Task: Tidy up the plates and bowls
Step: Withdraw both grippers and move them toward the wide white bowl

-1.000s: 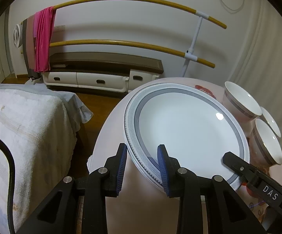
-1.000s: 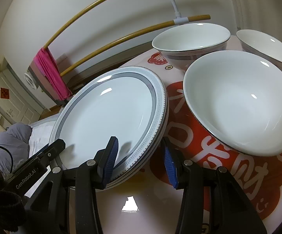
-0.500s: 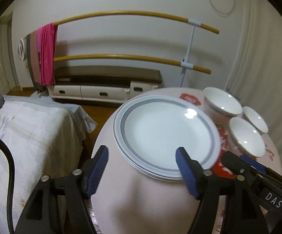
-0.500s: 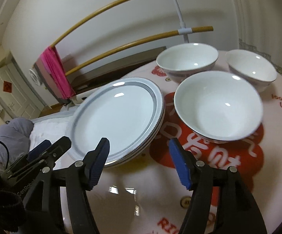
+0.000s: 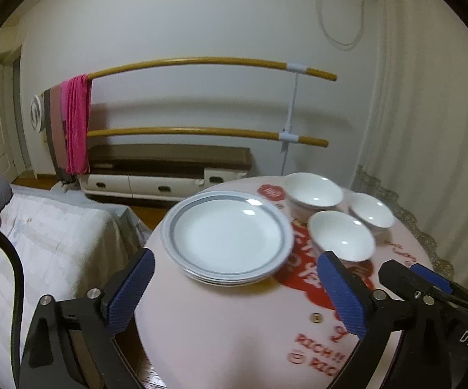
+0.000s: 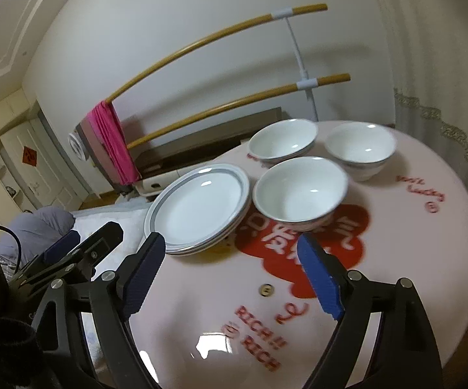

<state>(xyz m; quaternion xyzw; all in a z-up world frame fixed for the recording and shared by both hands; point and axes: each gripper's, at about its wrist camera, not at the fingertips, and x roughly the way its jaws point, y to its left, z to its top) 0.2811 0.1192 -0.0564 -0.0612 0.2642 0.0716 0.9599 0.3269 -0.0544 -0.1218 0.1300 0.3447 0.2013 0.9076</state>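
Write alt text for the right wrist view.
A stack of grey-rimmed plates sits beside three empty white bowls on a round pink table with red print. The right gripper hovers in front, jaws open and holding nothing.

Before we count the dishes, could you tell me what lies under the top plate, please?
More plates: the rims of the stack show beneath the top plate, about two or three. Their centres and the tablecloth below are covered, so the exact count stays uncertain.
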